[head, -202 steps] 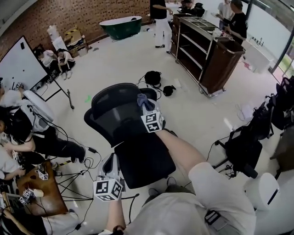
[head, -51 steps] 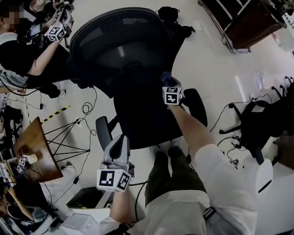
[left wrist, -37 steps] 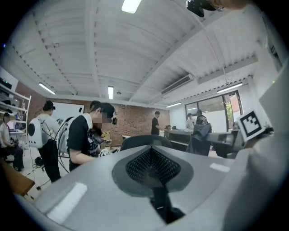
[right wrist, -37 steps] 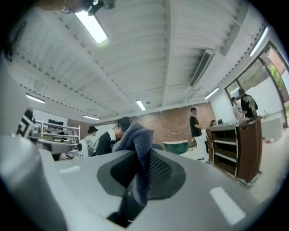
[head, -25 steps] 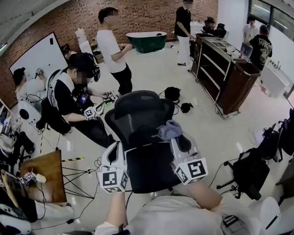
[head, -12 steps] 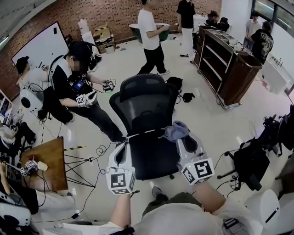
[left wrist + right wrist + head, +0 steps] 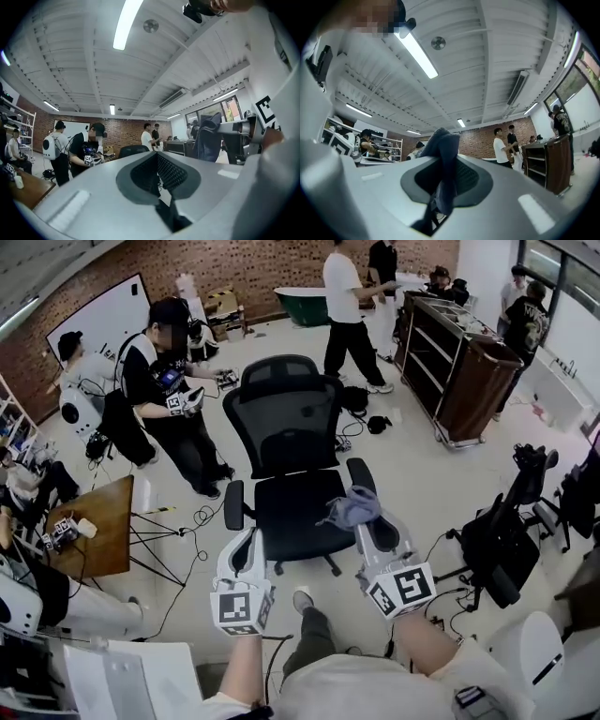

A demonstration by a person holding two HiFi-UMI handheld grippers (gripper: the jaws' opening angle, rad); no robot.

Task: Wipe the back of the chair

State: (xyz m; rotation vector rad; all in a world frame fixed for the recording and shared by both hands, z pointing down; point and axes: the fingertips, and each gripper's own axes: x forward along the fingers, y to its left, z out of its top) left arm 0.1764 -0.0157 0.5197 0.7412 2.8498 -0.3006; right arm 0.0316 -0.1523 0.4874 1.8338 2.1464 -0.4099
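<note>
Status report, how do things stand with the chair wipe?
Left tool shut, empty. Right tool shut on the cloth. Chair back ahead, cloth not touching it. Person standing beside the chair.

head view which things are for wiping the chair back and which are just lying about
For the job: black mesh chair, blue cloth, right gripper holding it.
Lying about: wooden trolley, small wooden table, whiteboard, green tub.

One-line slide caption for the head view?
Person faces the black mesh chair, right gripper clamping a blue-grey cloth, left gripper empty.
</note>
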